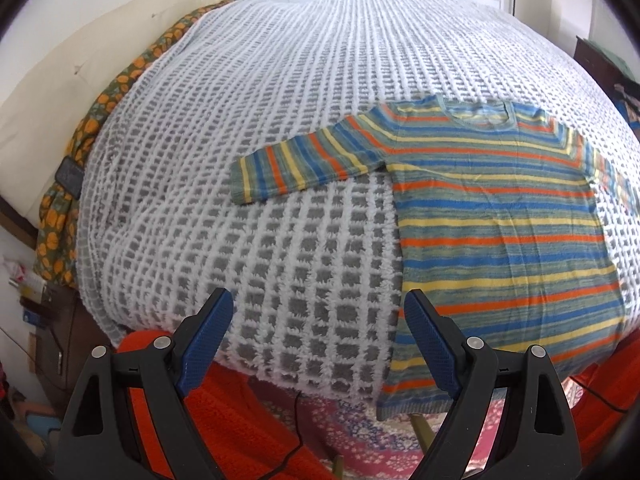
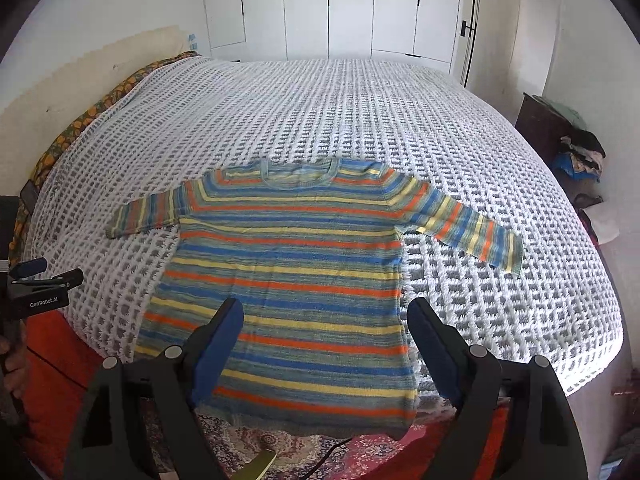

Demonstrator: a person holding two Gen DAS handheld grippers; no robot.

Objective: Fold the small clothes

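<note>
two grippers are hanging above the near edge of the bed, and neither is carrying anything. the left gripper (image 1: 318, 322) is standing with its jaws spread wide over the waffle-weave blanket (image 1: 280, 80), just left of the striped sweater (image 1: 500, 216). the right gripper (image 2: 326, 332) is also gaping over the sweater's lower body, with nothing pinched between its blue pads (image 2: 218, 344).

the sweater is lying flat and face up on the blanket, neckline (image 2: 298, 176) toward the far side, hem (image 2: 320, 420) drooping slightly over the near edge, both sleeves stretched outward. nothing is folded yet, so the work is seeming to sit at the start: garment spread out, first fold still pending.

the next move is probably calling for a sleeve pickup. the left sleeve (image 1: 296, 160) is lying ahead of the left gripper, and its cuff is offering a thin edge to pinch before carrying it across the body.
</note>
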